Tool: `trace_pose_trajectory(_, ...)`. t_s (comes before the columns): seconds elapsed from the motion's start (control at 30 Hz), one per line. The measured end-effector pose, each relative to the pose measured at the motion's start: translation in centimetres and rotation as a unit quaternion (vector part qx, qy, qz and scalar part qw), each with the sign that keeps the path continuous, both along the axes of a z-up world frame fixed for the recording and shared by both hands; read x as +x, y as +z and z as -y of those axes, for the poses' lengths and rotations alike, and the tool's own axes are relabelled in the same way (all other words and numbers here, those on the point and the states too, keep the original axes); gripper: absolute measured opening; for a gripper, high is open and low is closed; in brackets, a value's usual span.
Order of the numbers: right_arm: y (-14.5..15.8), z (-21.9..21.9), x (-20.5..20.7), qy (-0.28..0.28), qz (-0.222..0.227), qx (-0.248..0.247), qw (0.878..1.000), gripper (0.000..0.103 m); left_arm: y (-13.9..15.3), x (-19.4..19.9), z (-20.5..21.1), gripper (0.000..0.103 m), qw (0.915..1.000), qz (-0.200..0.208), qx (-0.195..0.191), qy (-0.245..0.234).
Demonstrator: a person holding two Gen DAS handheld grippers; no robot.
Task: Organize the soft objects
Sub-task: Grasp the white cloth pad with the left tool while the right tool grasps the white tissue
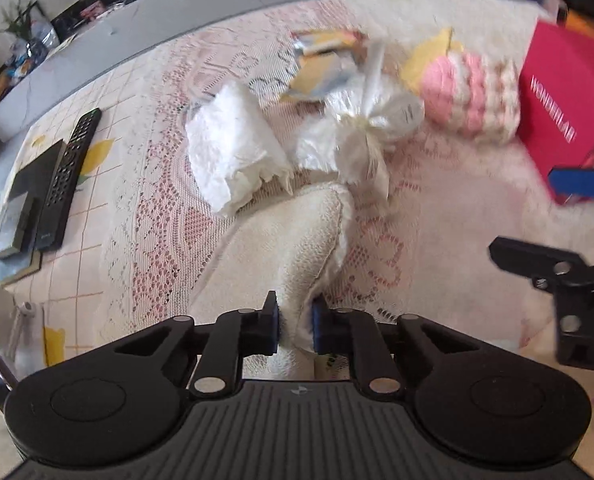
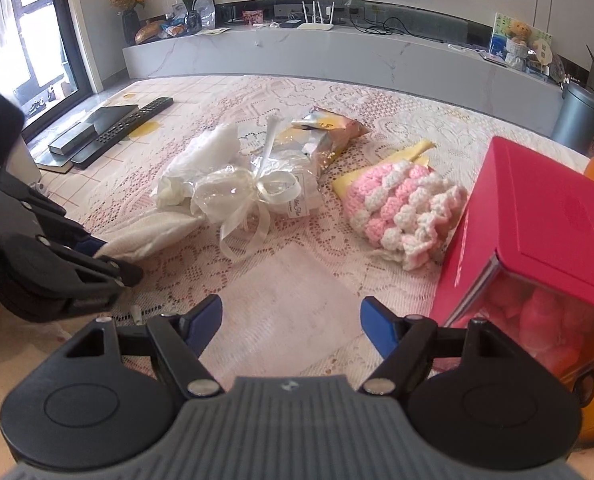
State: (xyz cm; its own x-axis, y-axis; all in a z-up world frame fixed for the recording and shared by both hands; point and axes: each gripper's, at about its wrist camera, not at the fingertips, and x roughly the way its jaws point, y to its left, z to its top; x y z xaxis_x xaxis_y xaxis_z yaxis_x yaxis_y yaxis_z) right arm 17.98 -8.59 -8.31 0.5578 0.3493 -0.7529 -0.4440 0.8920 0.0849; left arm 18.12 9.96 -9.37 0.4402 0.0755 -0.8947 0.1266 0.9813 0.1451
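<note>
One cream towel lies on the lace tablecloth, its near corner clamped between the left gripper pads. Just beyond the towel: one white tissue wad and one ribboned cellophane bag. Right of the towel: one pink crochet piece and one red box. The right gripper hovers with jaws apart, empty.

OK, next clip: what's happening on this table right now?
A person with a handheld gripper in each hand is sorting soft things on a lace-covered table. The left gripper has its jaws pinched on the near end of a cream towel. The right gripper hangs open over bare cloth, holding nothing. Beyond the towel lie a white tissue wad, a ribbon-tied cellophane bundle, a pink and white crochet piece and a red box, all untouched.
</note>
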Motion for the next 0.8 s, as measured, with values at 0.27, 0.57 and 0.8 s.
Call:
trace_pose_trajectory(0.27, 2.5, -1.4, 0.9, 0.018, 0.024, 0.02, 0.999, 0.075, 4.6, -2.6, -3.0, 0.015, 0.9878, 0.079, -0.107, 0.081)
trace_pose_trajectory(0.57, 4.9, -5.8, 4.2, 0.051, 0.053, 0.047, 0.996, 0.075, 7.5, -0.8, -6.8, 0.013, 0.9643, 0.154, -0.13, 0.172)
trace_pose_trajectory(0.8, 2.9, -10.8, 8.9, 0.076, 0.018, 0.047, 0.996, 0.074, 4.1, 2.0, -9.4, 0.013, 0.953, 0.145, -0.146, 0.222)
